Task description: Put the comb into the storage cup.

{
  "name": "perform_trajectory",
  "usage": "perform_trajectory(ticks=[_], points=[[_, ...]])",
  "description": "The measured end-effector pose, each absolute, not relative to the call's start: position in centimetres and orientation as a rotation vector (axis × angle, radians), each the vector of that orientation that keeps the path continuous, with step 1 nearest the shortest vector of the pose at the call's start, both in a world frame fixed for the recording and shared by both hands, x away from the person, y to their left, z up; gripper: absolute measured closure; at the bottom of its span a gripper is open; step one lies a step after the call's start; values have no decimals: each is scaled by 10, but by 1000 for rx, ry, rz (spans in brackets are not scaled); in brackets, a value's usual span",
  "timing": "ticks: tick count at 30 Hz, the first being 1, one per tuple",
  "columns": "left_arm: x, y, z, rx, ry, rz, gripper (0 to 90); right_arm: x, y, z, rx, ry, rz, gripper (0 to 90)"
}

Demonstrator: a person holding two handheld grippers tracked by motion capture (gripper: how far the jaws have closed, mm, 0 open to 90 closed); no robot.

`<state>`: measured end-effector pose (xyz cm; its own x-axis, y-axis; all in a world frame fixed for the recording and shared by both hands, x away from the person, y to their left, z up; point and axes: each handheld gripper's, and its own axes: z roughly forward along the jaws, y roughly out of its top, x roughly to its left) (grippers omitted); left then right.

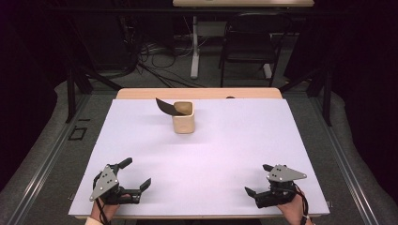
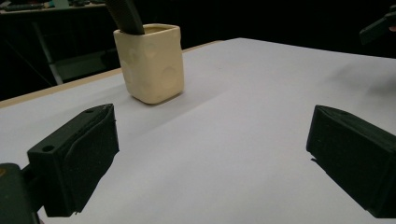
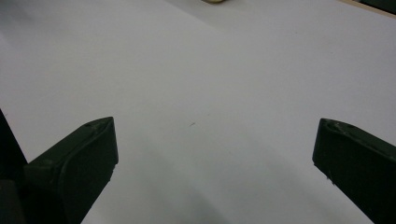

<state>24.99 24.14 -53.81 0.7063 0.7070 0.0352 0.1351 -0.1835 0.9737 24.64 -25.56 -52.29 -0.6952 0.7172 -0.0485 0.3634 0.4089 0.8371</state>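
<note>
White tabletop [image 1: 225,140] bears the cream cup [image 1: 183,118] well beyond both wide-apart, empty grippers [image 1: 136,174] [image 1: 256,179].

text: none legible | labels: none | far background perhaps too dim

1. The left gripper [image 1: 136,174] is black, with two blocky jaws and a grey three-cornered plate on top, dotted with small dark holes.
2. The right gripper [image 1: 257,180] is black too, with its own grey three-cornered plate and a dark cable trailing beside the wrist.
3. Up close, each jaw is a chunky matt-black block with a flat pad face and a small round hole near its tip.
</note>
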Motion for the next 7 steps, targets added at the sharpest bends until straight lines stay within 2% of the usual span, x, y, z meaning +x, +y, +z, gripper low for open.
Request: perform_trajectory(ticks=[7], points=[[250, 241, -538, 1713, 676, 592, 22, 247, -257, -523, 932, 2264, 1216, 0]])
